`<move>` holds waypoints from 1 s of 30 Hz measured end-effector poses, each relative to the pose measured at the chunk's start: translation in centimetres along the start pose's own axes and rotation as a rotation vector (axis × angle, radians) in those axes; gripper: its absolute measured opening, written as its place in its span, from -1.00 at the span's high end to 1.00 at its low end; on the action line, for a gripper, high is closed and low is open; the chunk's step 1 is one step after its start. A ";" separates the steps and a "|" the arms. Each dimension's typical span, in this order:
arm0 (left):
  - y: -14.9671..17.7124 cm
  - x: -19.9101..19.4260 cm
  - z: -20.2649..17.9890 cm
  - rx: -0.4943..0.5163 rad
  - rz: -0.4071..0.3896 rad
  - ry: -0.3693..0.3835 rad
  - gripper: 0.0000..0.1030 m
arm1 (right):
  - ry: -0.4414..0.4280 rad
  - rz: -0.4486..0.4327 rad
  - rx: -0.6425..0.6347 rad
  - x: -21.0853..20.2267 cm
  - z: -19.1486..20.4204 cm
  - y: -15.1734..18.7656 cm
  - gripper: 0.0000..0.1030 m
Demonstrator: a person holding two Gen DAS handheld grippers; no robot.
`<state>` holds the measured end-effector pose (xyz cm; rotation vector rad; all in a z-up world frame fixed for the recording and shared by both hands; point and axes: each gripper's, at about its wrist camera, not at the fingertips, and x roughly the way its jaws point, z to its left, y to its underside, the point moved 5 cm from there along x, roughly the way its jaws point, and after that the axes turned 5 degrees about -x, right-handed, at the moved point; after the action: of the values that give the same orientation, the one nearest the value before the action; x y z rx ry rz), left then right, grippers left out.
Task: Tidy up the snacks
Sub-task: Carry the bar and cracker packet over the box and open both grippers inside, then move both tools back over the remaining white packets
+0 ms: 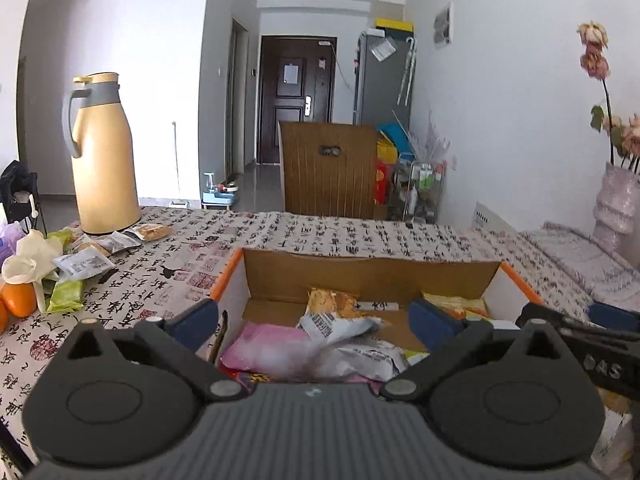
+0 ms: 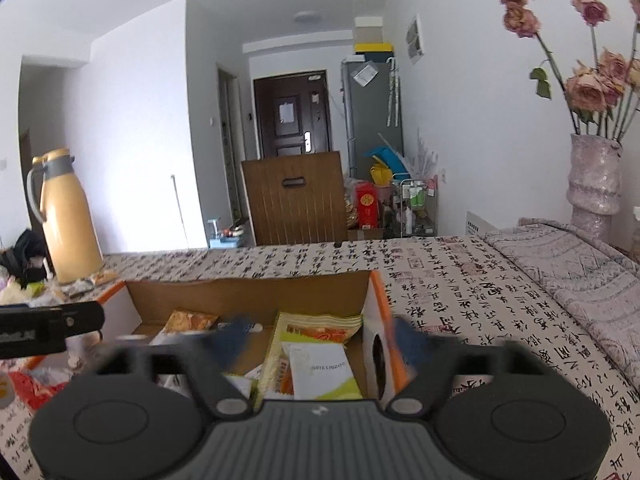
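Observation:
An open cardboard box with orange edges sits on the patterned tablecloth and holds several snack packets. My left gripper hangs open over its left half, above a pink packet and a blurred grey-white packet; nothing is pressed between its blue pads. In the right wrist view my right gripper stands open over the box, above a white and green packet. Its right finger is level with the box's right wall. Each gripper shows at the edge of the other's view.
Loose snack packets and oranges lie at the left by a tall yellow thermos. A vase of dried roses stands at the far right on a folded cloth. A wooden chair is behind the table.

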<state>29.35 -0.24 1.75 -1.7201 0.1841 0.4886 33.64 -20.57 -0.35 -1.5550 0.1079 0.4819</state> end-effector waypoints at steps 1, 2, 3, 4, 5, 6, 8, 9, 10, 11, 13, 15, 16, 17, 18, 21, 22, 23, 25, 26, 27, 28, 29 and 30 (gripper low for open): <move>0.0 0.0 0.1 -0.004 0.005 0.000 -1.00 | 0.007 -0.011 0.008 -0.3 -0.1 0.0 -1.00; 0.0 0.0 0.1 -0.010 0.009 0.001 -1.00 | 0.008 -0.016 0.014 -0.4 -0.2 -0.1 -1.00; 0.0 0.0 0.0 -0.011 0.010 0.002 -1.00 | 0.008 -0.018 0.021 -0.6 -0.3 -0.1 -1.00; 0.0 -0.1 0.0 -0.010 0.010 0.002 -1.00 | 0.010 -0.020 0.026 -0.7 -0.3 -0.1 -1.00; -0.1 -0.1 0.0 -0.011 0.009 0.004 -1.00 | 0.014 -0.019 0.030 -0.8 -0.4 -0.1 -1.00; -0.1 -0.1 0.0 -0.011 0.007 0.007 -1.00 | 0.015 -0.018 0.030 -0.8 -0.4 0.0 -1.00; -0.1 -0.2 0.0 -0.010 0.005 0.011 -1.00 | 0.014 -0.019 0.029 -1.0 -0.2 0.0 -1.00; -0.1 -0.2 0.0 -0.010 0.003 0.013 -1.00 | 0.016 -0.020 0.029 -1.0 -0.3 -0.1 -1.00; -0.1 -0.3 0.0 -0.009 0.002 0.014 -1.00 | 0.016 -0.021 0.028 -1.0 -0.2 -0.1 -1.00; -0.1 -0.4 -0.1 -0.008 0.002 0.014 -1.00 | 0.016 -0.022 0.028 -1.1 -0.2 -0.1 -1.00; -0.1 -0.5 -0.1 -0.009 0.002 0.016 -1.00 | 0.020 -0.022 0.027 -1.0 -0.3 -0.1 -1.00; -0.1 -0.7 -0.2 -0.009 0.000 0.018 -1.00 | 0.023 -0.025 0.025 -1.1 -0.3 -0.2 -1.00; -0.2 -0.8 -0.3 -0.009 0.002 0.017 -1.00 | 0.024 -0.027 0.024 -1.2 -0.3 -0.3 -1.00; -0.3 -1.0 -0.3 -0.010 0.004 0.018 -1.00 | 0.025 -0.029 0.022 -1.3 -0.3 -0.4 -1.00; -0.5 -1.2 -0.3 -0.013 0.005 0.021 -1.00 | 0.025 -0.028 0.020 -1.5 -0.3 -0.6 -1.00; -1.1 -2.0 -0.4 -0.019 -0.004 0.027 -1.00 | 0.033 -0.035 0.018 -2.1 -0.4 -1.0 -1.00; -1.3 -2.4 -0.5 -0.018 -0.009 0.030 -1.00 | 0.035 -0.039 0.017 -2.5 -0.5 -1.2 -1.00; -1.4 -2.7 -0.6 -0.015 -0.011 0.031 -1.00 | 0.038 -0.042 0.017 -2.8 -0.6 -1.3 -1.00; -1.5 -3.4 -0.7 -0.010 -0.016 0.035 -1.00 | 0.045 -0.048 0.013 -3.5 -0.7 -1.5 -1.00; -1.5 -3.7 -0.7 -0.008 -0.017 0.036 -1.00 | 0.049 -0.049 0.007 -3.8 -0.8 -1.5 -1.00; -1.5 -4.0 -0.8 -0.005 -0.017 0.038 -1.00 | 0.052 -0.048 0.000 -4.1 -0.9 -1.5 -1.00; -1.4 -4.3 -0.8 -0.003 -0.017 0.041 -1.00 | 0.055 -0.046 -0.007 -4.4 -1.0 -1.5 -1.00; -1.4 -4.6 -0.8 -0.001 -0.015 0.043 -1.00 | 0.058 -0.043 -0.013 -4.7 -1.2 -1.5 -1.00; -1.3 -4.8 -0.7 0.000 -0.013 0.044 -1.00 | 0.060 -0.041 -0.017 -5.0 -1.3 -1.4 -1.00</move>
<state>25.65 -1.39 5.01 -1.7323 0.2044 0.4416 29.96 -22.93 2.71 -1.5853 0.1181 0.4054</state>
